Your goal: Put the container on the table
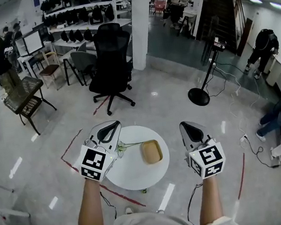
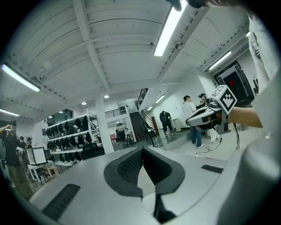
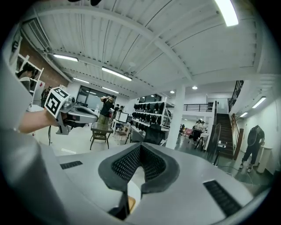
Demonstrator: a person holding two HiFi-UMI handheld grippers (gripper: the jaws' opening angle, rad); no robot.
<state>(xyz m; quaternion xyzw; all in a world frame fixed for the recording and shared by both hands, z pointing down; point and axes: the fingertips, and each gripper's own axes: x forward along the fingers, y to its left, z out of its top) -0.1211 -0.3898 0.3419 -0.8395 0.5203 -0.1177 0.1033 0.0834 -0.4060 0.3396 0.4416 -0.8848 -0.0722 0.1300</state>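
A tan, rounded container [image 1: 151,151] lies on the round white table [image 1: 138,178], right of its middle, with a thin green stem [image 1: 126,146] beside it. Both grippers are held up level above the table, away from the container. My left gripper [image 1: 110,130] hovers over the table's left rim, its jaws shut and empty [image 2: 142,151]. My right gripper [image 1: 191,129] hangs past the table's right rim, pads meeting at the tips with nothing between them [image 3: 140,147]. A sliver of the container [image 3: 130,203] shows below the right jaws.
A black office chair [image 1: 108,62] stands beyond the table and a pole stand on a round base [image 1: 199,95] at the right. A dark side table [image 1: 25,97] is at the left. Red tape [image 1: 71,145] and cables [image 1: 250,145] run over the floor. People stand at the room's edges.
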